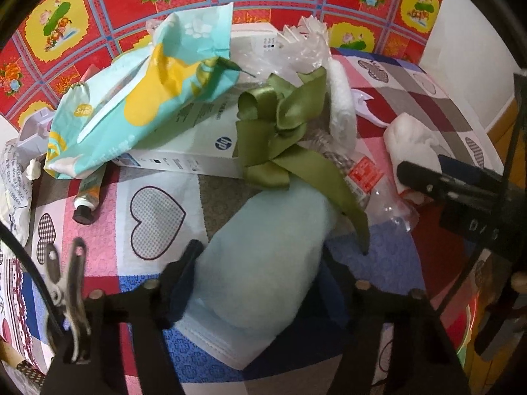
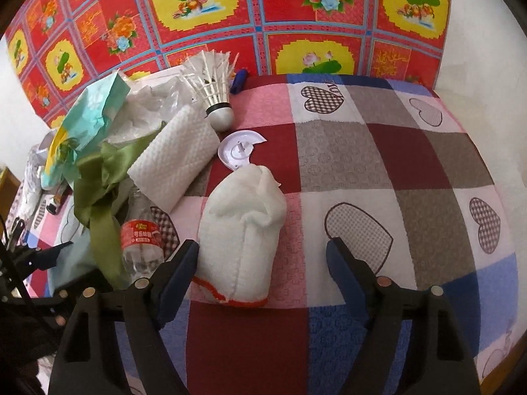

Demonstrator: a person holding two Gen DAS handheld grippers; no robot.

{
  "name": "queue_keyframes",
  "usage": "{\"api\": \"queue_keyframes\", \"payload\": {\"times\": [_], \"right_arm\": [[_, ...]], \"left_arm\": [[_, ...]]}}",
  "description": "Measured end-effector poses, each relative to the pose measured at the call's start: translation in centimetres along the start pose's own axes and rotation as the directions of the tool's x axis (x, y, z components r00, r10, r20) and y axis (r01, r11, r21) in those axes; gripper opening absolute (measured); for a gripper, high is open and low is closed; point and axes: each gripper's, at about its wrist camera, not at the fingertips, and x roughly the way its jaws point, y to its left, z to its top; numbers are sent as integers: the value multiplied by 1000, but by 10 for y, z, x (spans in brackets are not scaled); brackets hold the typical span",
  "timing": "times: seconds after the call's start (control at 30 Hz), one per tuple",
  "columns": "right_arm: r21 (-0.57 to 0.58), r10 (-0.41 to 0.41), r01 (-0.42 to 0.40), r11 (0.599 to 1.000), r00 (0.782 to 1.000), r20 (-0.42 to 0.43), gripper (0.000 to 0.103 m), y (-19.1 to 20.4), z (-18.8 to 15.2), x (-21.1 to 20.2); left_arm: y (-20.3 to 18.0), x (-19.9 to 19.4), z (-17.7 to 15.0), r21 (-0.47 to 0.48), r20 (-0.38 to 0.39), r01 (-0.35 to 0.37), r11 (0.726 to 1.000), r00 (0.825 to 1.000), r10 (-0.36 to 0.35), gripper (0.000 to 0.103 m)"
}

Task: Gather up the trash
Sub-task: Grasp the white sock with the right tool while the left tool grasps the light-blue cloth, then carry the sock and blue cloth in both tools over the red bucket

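Trash lies heaped along the left side of a checked patchwork cloth with heart motifs (image 2: 378, 151), which covers what I take to be a bed, and two pieces sit right at the claws. Nearest the left claw (image 1: 260, 260) is a soft pale-blue folded cloth pad with a white stitched hem (image 1: 260, 273): its long axis runs straight away from the camera, between the two fingers, its near end down under the claw and its far end tucked beneath the tail of an olive-green satin ribbon bow (image 1: 280, 131). Both pads appear to touch its flanks, so I judge this claw clenched on the pad. The right claw (image 2: 263, 256) stands released and wide, and a white woven cotton glove with a red cuff edge (image 2: 243, 227) lies in the left half of its gap, cuff toward the camera, fingers pointing away and slightly right; the left finger (image 2: 184, 260) is just beside the glove, while the right finger stands well apart over bare cloth. That offset is what the coming move turns on: the right claw would need to shift left to centre on the glove. Behind lie a white textured paper-towel roll (image 2: 178, 158), a clear plastic bottle with a red label (image 2: 141, 240) and a white feather shuttlecock (image 2: 214, 89).
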Motion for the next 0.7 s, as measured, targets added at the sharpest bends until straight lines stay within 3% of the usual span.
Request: {"api": "queue_keyframes", "payload": {"times": [0.17, 0.23, 0.3, 0.33, 0.4, 0.7], "right_arm": [[-71, -41, 40, 997, 999, -18, 80, 8, -3, 3], [-58, -39, 38, 998, 999, -10, 70, 7, -4, 1], [-69, -25, 25, 997, 1000, 3, 49, 9, -5, -1], [-73, -11, 12, 997, 1000, 5, 34, 11, -5, -3], [-81, 9, -8, 997, 1000, 12, 26, 15, -6, -6], [-69, 76, -71, 995, 995, 63, 20, 30, -15, -33]], "left_arm": [[5, -7, -4, -37, -1, 19, 999, 1000, -19, 43], [10, -13, -7, -59, 1, 29, 998, 1000, -29, 40], [17, -18, -11, -81, -1, 30, 996, 1000, -30, 37], [21, -21, -13, -95, -5, 25, 995, 1000, -25, 36], [27, -26, -16, -111, -2, 23, 994, 1000, -23, 36], [51, -49, -25, -161, 25, 27, 987, 999, -24, 35]]}}
